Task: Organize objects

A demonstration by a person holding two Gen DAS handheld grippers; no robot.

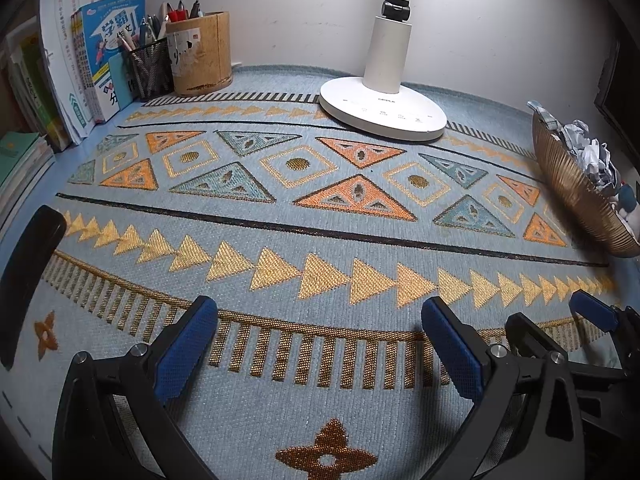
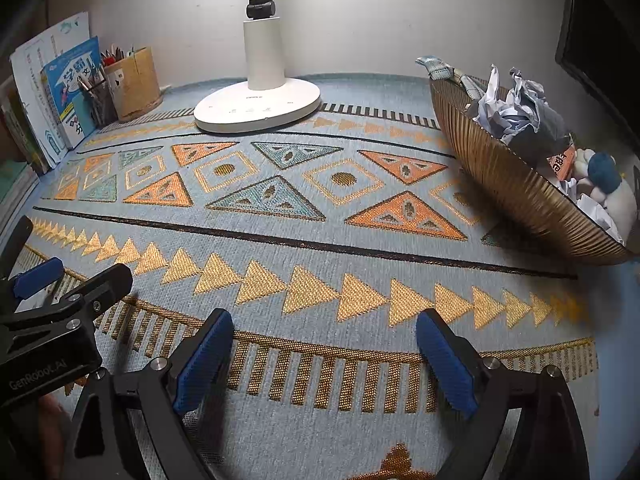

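Above the patterned mat, the left gripper and right gripper hover side by side, jaws spread wide and empty, with the gold bowl of crumpled paper off to the right.

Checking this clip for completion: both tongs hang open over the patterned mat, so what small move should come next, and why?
Probably none beyond drawing both back. The left tongs and right tongs are open and empty, the mat between them is bare, crumpled paper already sits in the gold bowl, and pens stand in the holders.
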